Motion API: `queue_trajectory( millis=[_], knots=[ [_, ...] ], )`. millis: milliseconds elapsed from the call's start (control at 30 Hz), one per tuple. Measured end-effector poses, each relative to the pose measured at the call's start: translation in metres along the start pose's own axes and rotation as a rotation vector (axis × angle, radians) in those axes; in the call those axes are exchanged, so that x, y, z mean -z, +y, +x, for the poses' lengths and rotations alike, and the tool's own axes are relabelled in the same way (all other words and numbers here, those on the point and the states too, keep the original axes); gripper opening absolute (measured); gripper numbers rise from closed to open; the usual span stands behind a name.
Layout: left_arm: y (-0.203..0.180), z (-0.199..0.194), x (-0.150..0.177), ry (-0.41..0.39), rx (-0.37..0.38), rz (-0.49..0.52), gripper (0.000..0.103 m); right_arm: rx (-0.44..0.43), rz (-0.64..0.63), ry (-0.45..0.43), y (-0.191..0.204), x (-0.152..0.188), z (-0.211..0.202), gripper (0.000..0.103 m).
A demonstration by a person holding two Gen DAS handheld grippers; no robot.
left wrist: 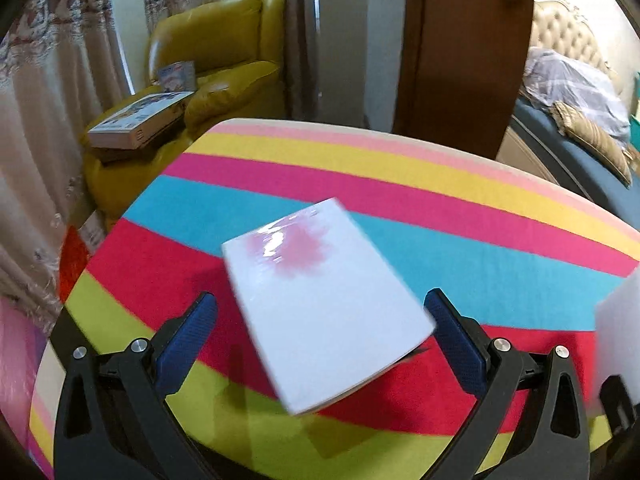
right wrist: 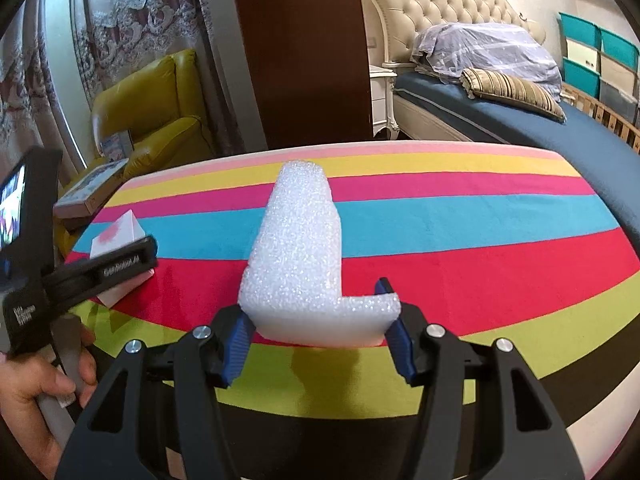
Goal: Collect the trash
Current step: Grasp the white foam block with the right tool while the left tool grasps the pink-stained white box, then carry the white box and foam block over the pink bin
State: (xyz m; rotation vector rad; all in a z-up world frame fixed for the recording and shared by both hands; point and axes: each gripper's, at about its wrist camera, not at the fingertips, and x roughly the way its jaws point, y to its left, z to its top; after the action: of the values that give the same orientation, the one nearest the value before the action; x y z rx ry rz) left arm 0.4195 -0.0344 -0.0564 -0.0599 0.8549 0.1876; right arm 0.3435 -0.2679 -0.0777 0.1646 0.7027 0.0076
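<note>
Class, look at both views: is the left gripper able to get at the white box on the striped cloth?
Probably yes. The white box lies between the left gripper's open jaws, with nothing blocking it.

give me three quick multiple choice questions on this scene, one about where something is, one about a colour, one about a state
1. Where is the white box?
A. On the yellow armchair
B. Between the open fingers of the left tongs, over the striped cloth
C. On the bed

2. What colour is the blotch on top of the white box?
A. Green
B. Black
C. Pink

3. What state are the right tongs in?
A. Shut on the white foam piece
B. Wide open with nothing between them
C. Out of view

Answers:
1 B, the left wrist view shows the box between both blue pads with gaps on either side.
2 C, a pink smear marks the box top.
3 A, both blue pads press the foam's lower end.
</note>
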Motion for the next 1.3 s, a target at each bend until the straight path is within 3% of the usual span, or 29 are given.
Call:
queue_trajectory(
  millis=[167,300,500,533,567,633,733,1000,1300],
  knots=[
    [0.039,-0.028,0.018,-0.053,-0.031,-0.077,0.097,-0.017,0.009,0.004,-0.002,-0.001,0.001,0.056],
    [0.047,-0.037,0.023,-0.1,-0.003,-0.04,0.097,-0.026,0.0,0.008,0.0,-0.002,0.002,0.056],
    [0.029,-0.013,0.014,-0.009,0.097,0.033,0.096,-0.018,0.0,0.003,-0.002,-0.002,0.002,0.056],
    [0.027,-0.012,0.014,0.0,0.116,0.042,0.091,-0.016,0.001,0.004,-0.002,-0.003,0.002,0.056],
    [0.028,-0.012,0.014,0.001,0.138,0.044,0.078,-0.015,0.002,0.004,-0.003,-0.003,0.002,0.056],
    [0.03,-0.011,0.014,0.001,0.17,0.038,0.063,-0.014,0.003,0.007,-0.003,-0.002,0.003,0.056],
    [0.034,-0.018,0.019,-0.008,0.217,0.048,0.063,-0.012,-0.002,0.008,-0.001,-0.001,0.003,0.056],
    [0.032,-0.044,0.039,-0.078,0.197,0.077,0.063,0.002,0.019,0.03,-0.002,-0.003,0.008,0.056],
    [0.036,-0.074,0.069,-0.097,0.209,0.089,0.063,0.011,0.012,0.018,-0.001,-0.002,0.007,0.056]
  ],
)
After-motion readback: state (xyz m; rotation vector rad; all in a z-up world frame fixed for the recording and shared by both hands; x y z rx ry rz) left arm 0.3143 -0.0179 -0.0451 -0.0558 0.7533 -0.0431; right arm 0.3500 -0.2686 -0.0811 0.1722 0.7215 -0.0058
